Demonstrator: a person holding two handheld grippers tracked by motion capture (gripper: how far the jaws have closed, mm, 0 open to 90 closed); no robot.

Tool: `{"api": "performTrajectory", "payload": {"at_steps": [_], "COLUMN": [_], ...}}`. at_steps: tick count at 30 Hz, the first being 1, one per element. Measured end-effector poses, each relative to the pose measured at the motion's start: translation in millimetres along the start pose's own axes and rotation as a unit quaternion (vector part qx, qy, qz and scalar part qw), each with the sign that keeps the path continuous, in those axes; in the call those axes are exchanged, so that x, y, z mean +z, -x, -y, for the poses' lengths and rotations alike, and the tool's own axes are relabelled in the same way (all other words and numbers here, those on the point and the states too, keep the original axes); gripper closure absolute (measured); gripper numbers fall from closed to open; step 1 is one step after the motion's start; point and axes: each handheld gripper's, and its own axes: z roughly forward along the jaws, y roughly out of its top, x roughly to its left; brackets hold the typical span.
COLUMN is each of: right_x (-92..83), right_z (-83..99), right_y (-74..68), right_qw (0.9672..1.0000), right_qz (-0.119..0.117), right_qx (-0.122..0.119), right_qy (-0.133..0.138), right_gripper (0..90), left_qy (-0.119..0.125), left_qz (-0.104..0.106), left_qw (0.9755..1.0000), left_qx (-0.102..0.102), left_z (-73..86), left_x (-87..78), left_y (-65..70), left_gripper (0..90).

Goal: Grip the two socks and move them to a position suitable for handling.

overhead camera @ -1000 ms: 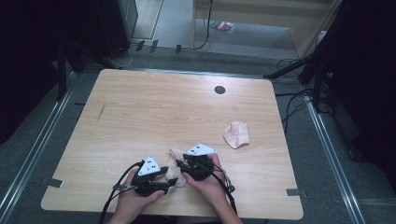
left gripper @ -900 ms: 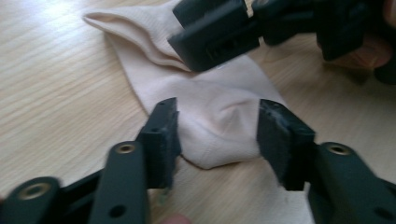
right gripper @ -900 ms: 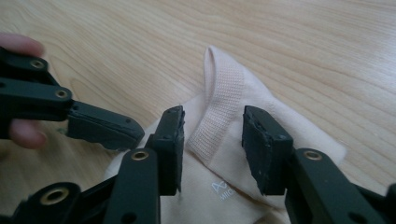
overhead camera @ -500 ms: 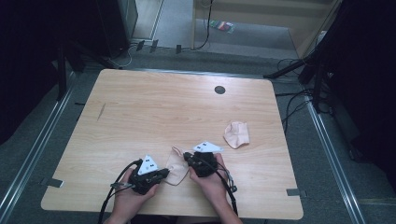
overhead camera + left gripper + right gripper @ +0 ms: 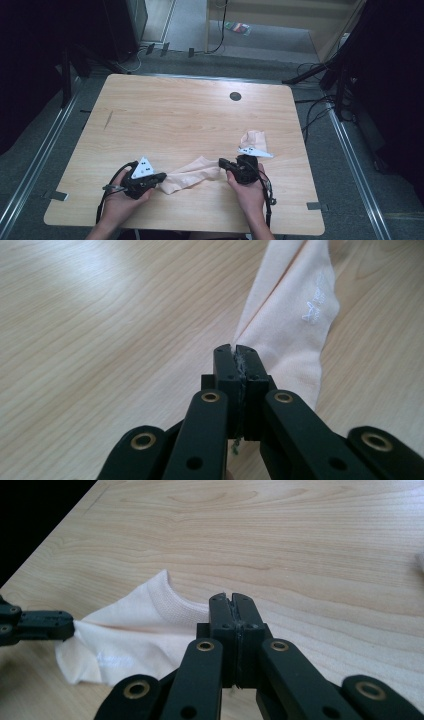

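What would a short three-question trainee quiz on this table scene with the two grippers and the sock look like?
1. True or false: the left gripper and the right gripper each have their jaws shut on an end of the peach sock.
2. How does the sock lie between them? A bunched in a ball; B stretched out flat; C hanging off the table edge.
3. What lies on the table just beyond the right gripper?

Key
1. True.
2. B.
3. A second peach sock, crumpled, apart from the held one.
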Motion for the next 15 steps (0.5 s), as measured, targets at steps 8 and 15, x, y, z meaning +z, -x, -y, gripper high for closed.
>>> {"api": "performTrajectory", "payload": {"at_steps": [8,15], "right_x": [11.4,6.3], "right_z": [10.6,8.9], "right_y": [-2.9,4.7], "right_qw": [0.9999,0.9995], "right_qz": [-0.009,0.012], "right_qx": [0.013,0.014], "right_qy": [0.000,0.026], "right_gripper": [79.4,62.7], "left_qy": [0.073,0.076], "left_qz": [-0.005,0.014], "left_qw": [0.9944,0.9898], "left_qx": [-0.076,-0.119], "left_z": [5.4,3.7], "left_x": [1.9,-11.1], "left_y": [-18.2,-16.4], "left_gripper": [61.4,59.8]}}
